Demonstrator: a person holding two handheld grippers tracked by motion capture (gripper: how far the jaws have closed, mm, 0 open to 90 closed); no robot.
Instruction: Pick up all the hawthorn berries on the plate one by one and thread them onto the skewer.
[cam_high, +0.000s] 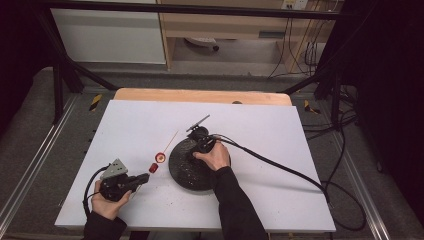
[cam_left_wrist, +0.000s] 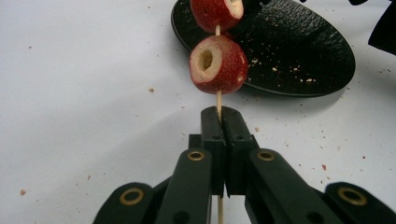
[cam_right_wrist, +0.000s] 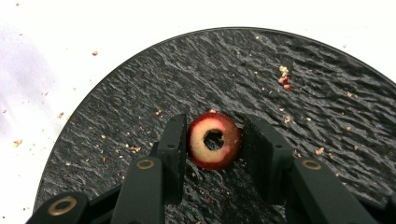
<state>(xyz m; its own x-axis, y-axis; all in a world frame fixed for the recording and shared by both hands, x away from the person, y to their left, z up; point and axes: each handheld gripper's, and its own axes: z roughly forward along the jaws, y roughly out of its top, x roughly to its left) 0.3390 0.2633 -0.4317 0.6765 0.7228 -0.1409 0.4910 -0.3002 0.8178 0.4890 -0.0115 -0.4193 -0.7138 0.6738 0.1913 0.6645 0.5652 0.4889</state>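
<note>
White table, left tongs clamped on skewer, right tongs clamped on cored fruit.

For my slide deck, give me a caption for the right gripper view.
Right gripper shut on a cored red fruit over a black plate.

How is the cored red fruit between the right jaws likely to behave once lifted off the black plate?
The cored fruit looks round, so it would probably roll if released. Its hollow centre suggests it may crush under a hard squeeze. Crumbs on the black plate hint it sheds bits.
</note>
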